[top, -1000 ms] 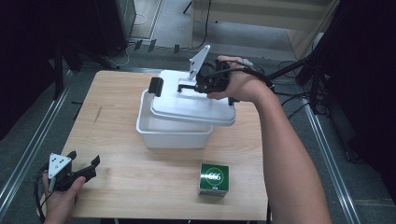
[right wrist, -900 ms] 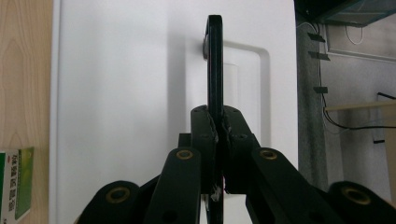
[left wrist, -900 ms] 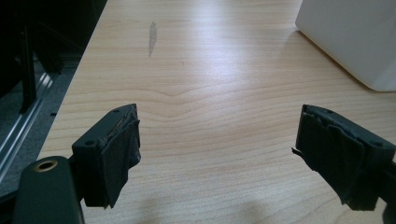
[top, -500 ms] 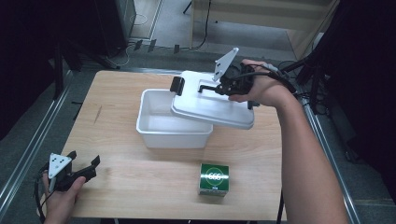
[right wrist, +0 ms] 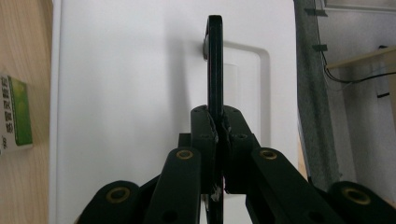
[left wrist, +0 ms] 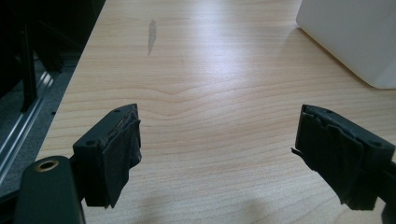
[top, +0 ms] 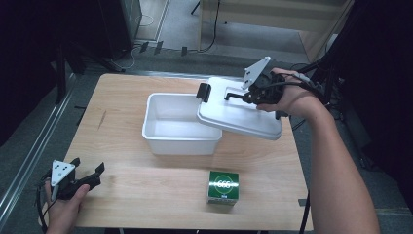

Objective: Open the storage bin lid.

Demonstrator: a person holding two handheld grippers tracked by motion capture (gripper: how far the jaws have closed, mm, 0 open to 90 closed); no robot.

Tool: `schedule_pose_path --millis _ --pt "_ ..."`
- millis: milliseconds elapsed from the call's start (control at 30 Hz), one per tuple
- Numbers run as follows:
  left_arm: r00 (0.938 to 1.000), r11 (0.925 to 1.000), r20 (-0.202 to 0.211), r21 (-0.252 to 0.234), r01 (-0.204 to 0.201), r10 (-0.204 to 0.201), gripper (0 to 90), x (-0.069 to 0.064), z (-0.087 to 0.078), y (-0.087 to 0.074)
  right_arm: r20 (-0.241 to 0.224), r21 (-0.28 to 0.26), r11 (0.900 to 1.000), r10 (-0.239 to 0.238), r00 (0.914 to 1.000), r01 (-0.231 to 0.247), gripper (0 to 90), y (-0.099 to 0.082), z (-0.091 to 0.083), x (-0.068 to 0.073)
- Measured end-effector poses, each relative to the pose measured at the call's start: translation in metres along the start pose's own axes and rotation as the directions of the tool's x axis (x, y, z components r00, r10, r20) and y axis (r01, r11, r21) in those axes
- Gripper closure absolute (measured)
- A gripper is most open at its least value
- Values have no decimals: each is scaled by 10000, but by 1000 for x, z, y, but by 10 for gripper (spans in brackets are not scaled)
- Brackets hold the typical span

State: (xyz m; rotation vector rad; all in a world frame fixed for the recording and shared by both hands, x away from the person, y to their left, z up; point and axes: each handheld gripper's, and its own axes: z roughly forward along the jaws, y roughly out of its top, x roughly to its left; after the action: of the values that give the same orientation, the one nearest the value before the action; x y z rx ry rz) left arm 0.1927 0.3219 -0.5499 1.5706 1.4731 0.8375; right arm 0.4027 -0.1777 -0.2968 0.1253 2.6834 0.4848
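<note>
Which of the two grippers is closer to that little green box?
The left gripper. It rests by the table's near-left edge, level with the green box; the right gripper holds the white lid farther back.

The high view looks forward and down from above the near edge of the wooden surface (top: 146,195), far enough back to take in all of it. The left gripper view sits low and close over the same surface (left wrist: 210,84), looking along the boards, with the white bin (left wrist: 355,37) at its upper right; the bin (top: 178,129) lies mid-frame from above. The right gripper view looks very near onto the white lid (right wrist: 126,93), and the green box (right wrist: 16,112) at its left edge sits lower centre in the high view (top: 223,186).
</note>
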Motion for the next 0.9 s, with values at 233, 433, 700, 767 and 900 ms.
schedule_pose_path --millis 233,433,700,767,900 --pt "10000 10000 -7 8 26 -26 147 0 0 0 86 10 9997 252 9996 -252 860 -19 -4 0" --pt "10000 10000 -13 11 14 -14 147 0 0 0 141 142 9993 357 9993 -359 860 -31 -6 2" --pt "10000 10000 -27 22 24 -24 148 0 0 0 144 99 9978 657 9977 -658 860 -46 -6 4" --pt "10000 10000 -23 34 5 -5 148 0 0 0 125 90 9978 652 9978 -654 860 -50 -6 4" --pt "10000 10000 -18 41 7 -7 147 0 0 0 107 152 9966 806 9967 -808 859 -59 -4 5"
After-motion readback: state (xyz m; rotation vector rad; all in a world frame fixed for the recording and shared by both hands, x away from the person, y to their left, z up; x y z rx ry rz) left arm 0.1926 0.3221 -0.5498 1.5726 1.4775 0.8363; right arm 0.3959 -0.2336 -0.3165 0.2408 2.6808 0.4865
